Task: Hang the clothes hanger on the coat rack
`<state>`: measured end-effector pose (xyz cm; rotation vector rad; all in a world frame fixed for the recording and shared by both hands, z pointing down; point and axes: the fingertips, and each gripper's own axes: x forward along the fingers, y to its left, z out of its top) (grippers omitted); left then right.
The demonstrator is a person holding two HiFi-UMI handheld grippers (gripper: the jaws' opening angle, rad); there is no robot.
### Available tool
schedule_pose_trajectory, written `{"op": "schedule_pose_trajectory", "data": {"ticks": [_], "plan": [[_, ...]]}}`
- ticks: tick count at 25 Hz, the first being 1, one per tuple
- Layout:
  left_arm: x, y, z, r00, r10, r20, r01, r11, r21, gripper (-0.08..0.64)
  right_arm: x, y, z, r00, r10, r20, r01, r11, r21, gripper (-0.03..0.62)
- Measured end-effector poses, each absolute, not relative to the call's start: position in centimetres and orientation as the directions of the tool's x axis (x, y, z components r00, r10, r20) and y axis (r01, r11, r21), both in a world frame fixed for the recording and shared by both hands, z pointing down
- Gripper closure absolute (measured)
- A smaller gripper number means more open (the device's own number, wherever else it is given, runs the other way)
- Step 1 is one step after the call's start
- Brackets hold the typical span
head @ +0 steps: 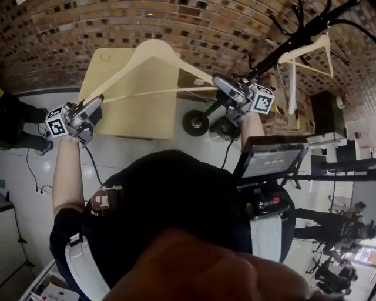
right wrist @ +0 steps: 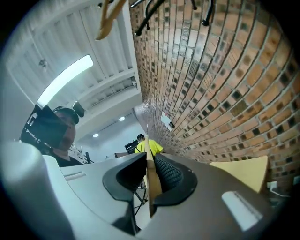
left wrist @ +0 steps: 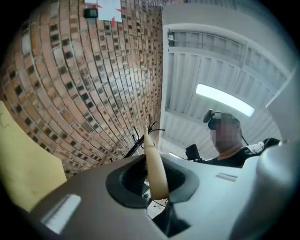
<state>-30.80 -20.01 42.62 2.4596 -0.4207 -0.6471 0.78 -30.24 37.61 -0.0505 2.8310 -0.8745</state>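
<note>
I hold a pale wooden clothes hanger (head: 154, 48) up in front of the brick wall, one end in each gripper. My left gripper (head: 96, 104) is shut on its left tip, which shows as a wooden end (left wrist: 155, 168) clamped between the jaws. My right gripper (head: 218, 83) is shut on the right tip, a thin wooden edge (right wrist: 151, 176) pressed between the pads. The black coat rack (head: 294, 38) leans across the upper right, beyond the right gripper. Its hooks (right wrist: 154, 7) show overhead in the right gripper view.
A second pale hanger (head: 305, 56) hangs on the rack. The rack's wheeled base (head: 197, 122) stands by a yellow table (head: 132, 100) against the wall. A screen (head: 273, 159) is mounted at my chest. People stand at the left edge (head: 17, 126) and lower right (head: 329, 220).
</note>
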Motion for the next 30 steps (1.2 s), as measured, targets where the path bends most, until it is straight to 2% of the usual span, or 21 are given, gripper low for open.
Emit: {"op": "schedule_pose_trajectory", "data": {"ticks": [5,13,18,24,30], "plan": [[-28.7,-22.1,38.3,0.850,-0.378,-0.367,-0.136,-0.831,0.539,0.512,4.2,-27.0,33.7,-0.968,-0.179,-0.176,-0.065,0.856,-0.513,0.522],[-21.6,-24.5,29.0,0.880,-0.254,-0.402,-0.059,-0.897,0.438,0.509,11.6,-24.0,26.2,-0.923,-0.297,-0.245,-0.173,0.888,-0.426,0.522],[-17.2,-26.7,24.5,0.896,-0.211,-0.391,-0.062,-0.930,0.362,0.503,15.8,-22.3,22.5,-0.886,-0.364,-0.287,-0.248,0.895,-0.370,0.522],[-11.8,-28.6,21.2,0.891,-0.169,-0.422,-0.026,-0.946,0.324,0.494,20.3,-20.8,20.2,-0.835,-0.431,-0.342,-0.324,0.888,-0.327,0.523],[-7.4,-31.8,20.0,0.874,-0.155,-0.460,0.001,-0.947,0.322,0.483,23.9,-21.1,19.6,-0.808,-0.478,-0.344,-0.380,0.870,-0.315,0.525]]}}
